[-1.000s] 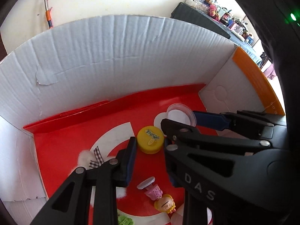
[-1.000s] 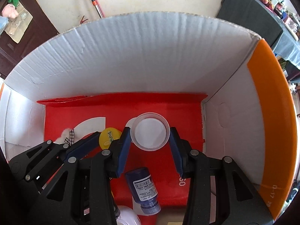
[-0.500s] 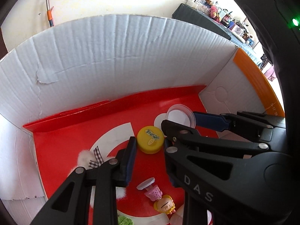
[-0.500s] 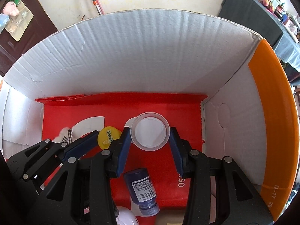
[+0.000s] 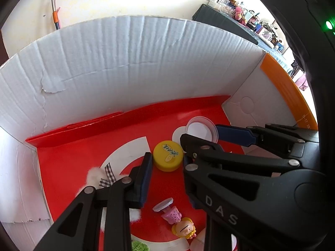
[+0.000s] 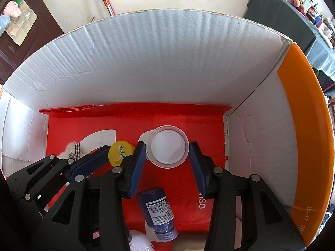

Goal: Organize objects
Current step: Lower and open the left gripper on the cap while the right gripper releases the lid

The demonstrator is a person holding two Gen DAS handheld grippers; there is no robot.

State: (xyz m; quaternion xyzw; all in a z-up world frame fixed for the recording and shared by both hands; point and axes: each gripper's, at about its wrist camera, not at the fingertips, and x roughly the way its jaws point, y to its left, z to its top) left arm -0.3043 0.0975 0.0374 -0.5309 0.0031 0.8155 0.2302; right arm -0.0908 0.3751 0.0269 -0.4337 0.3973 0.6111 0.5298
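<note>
Blue bottle [image 6: 158, 211], right wrist view only

a white cardboard box [image 6: 167, 62] is holding everything, its right wall edged in orange. a red printed sheet [image 6: 178, 179] is covering the box floor. lying directly on that sheet: a clear round lid [image 6: 166, 146] near the right wall, a yellow cap [image 5: 168, 155] just to its left, a fluffy white piece with a checked bow [image 5: 100, 175] further left, a blue bottle [image 6: 157, 211] lying on its side nearer the camera, and a small doll figure [image 5: 180, 223] lying flat.
</note>
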